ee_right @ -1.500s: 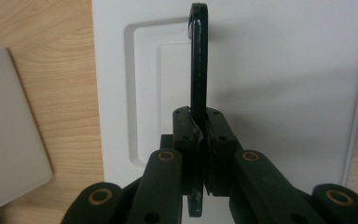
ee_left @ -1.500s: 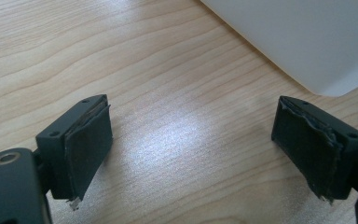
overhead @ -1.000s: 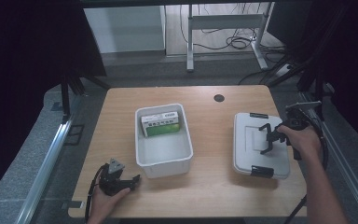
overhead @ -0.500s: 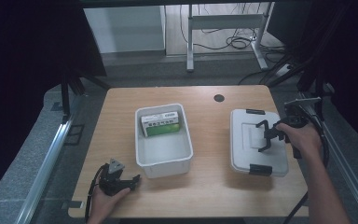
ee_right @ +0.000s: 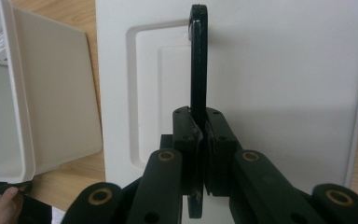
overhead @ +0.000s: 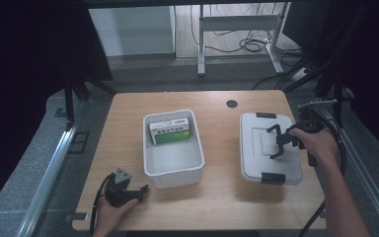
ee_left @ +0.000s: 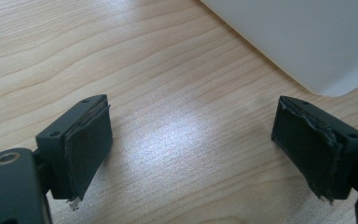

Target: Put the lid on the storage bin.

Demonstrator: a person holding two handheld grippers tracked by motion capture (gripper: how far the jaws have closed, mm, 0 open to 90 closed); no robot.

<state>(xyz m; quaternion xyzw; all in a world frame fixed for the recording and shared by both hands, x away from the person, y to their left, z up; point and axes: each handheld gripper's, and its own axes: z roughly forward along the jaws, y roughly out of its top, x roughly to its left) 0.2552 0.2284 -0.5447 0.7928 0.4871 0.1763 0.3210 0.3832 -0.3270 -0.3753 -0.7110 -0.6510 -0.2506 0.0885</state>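
Your right tongs (ee_right: 199,133) are pinched on the black handle (ee_right: 198,60) of the grey lid (overhead: 269,145), their jaws pressed tight against the thin bar from both sides, with your right hand (overhead: 318,143) just behind them. The handle stands upright off the lid's recessed middle panel, and black latches (overhead: 272,177) sit at the lid's near and far edges. Beside the lid, toward your other hand, the open white bin (overhead: 172,148) stands on the wooden worktop (overhead: 217,197), apart from the lid. A green and white box (overhead: 170,132) leans against the bin's far wall. Your left tongs (ee_left: 191,149) are spread wide and hold nothing, lying low over bare wood at the worktop's near edge. A corner of the white bin sits just ahead of them, not touching either jaw.
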